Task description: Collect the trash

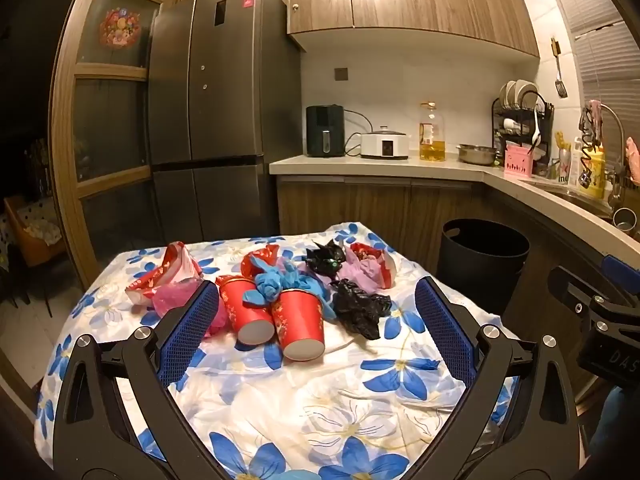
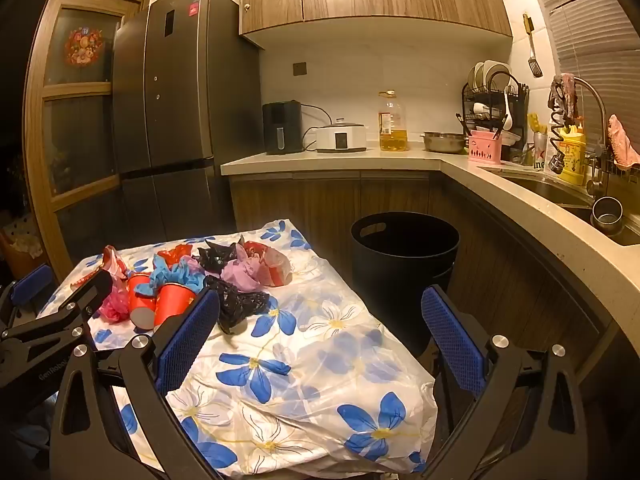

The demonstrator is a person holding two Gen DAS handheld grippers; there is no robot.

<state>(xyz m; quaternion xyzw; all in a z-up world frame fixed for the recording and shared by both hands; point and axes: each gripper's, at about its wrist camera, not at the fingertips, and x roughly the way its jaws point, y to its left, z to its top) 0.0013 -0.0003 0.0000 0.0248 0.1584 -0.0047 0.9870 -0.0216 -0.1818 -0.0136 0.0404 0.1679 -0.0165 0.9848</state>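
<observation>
Both claws, left gripper [image 1: 316, 332] and right gripper [image 2: 320, 332], gape empty. Red cups [image 1: 276, 316] and crumpled bags [image 1: 360, 308] all lie left of the bin [image 2: 404, 264], seemingly empty.

Pink bag [image 1: 176, 300]: near part hidden behind blue finger pad [image 1: 188, 332] of left gripper [image 1: 316, 332]

Two red cups [image 2: 160, 306]: bases partly covered by left finger pad [image 2: 188, 340] of right gripper [image 2: 320, 344] and by the other gripper's arm; blue bag [image 1: 272, 284] drapes over their far ends, mouths cannot be seen

Bin [image 1: 482, 256]: lower part behind table edge; inside dark, contents cannot tell

Tablecloth [image 2: 304, 368]: near edge cut off by gripper frames and picture bottom; table under it fully covered

Fridge labels [image 2: 193, 10]: too small to read

Sink [image 2: 560, 196]: basin mostly out of sight behind counter rim

Doorway room at far left: dark, items indistinct
</observation>
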